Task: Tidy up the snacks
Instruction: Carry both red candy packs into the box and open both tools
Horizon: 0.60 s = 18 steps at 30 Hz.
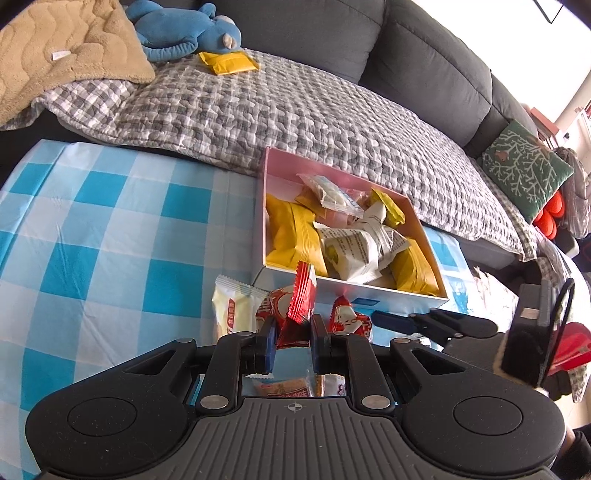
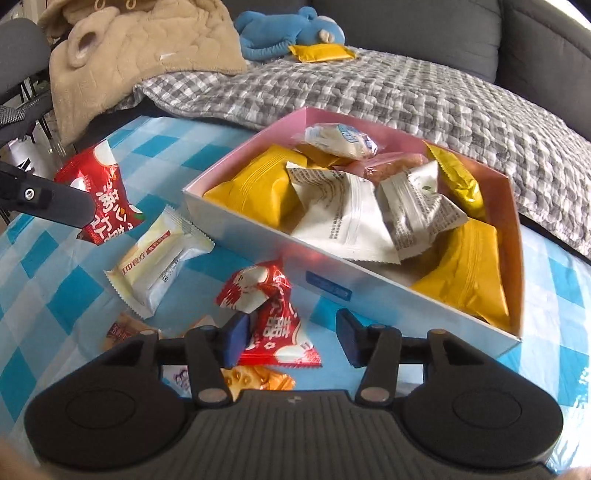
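Note:
A pink-lined box holds several yellow and white snack packets. My left gripper is shut on a red snack packet, held above the table just in front of the box; the same packet shows at the left of the right wrist view. My right gripper is open over a second red packet lying on the table in front of the box; it also shows in the left wrist view. A cream packet lies to the left.
The table has a blue checked cloth. Small orange packets lie near the front edge. Behind is a sofa with a grey checked quilt, a tan blanket, a blue plush toy and a yellow packet.

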Available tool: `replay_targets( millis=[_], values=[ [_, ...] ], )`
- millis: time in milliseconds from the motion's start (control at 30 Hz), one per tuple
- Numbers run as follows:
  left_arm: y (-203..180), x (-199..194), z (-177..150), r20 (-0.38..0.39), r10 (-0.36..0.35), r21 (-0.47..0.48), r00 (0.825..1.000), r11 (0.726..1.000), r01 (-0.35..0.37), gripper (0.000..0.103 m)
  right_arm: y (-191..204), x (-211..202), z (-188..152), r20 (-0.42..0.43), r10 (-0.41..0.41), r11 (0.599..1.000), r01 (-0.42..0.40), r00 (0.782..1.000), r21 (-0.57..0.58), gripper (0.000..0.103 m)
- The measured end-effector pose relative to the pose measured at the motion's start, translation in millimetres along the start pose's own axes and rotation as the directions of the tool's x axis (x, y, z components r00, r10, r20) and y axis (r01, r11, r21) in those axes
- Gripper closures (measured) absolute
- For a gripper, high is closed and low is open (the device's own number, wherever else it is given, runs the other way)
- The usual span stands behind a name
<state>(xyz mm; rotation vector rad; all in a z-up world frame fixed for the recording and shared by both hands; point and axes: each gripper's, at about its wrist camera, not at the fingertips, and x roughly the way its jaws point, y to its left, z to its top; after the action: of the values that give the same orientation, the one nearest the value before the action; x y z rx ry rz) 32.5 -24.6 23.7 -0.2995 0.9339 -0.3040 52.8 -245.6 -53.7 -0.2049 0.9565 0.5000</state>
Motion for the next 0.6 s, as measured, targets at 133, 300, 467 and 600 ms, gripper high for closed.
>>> replay_targets(
  millis=[133,300,467,600],
  values=[
    [-2.9,0.8,0.6,0.004,-0.005,0.005,1.0,1.0,0.005,0.087,12.8,1.6,5.2,-0.006,0.021,0.999,-0.022,1.0,-0.041,0.077],
    [2.5,-2.9,4.2,0.022,-0.011,-0.012,1.0,1.0,0.011,0.087,0.6,-25.0,15.4,0.044,0.094,0.995,-0.096,0.995,0.041,0.079],
    [1.2,-4.0,9.0,0.055,-0.036,-0.018,0.998,0.999,0.037,0.087,-27.9,-47.8,14.7,0.117,0.099,0.98,-0.117,0.988,0.158,0.079],
    [-9.6,1.4,16.8,0.099,-0.054,0.018,0.994,0.998,0.052,0.087,-57.3,-57.5,16.2,0.177,0.045,0.95,-0.097,0.983,0.296,0.079]
  ],
)
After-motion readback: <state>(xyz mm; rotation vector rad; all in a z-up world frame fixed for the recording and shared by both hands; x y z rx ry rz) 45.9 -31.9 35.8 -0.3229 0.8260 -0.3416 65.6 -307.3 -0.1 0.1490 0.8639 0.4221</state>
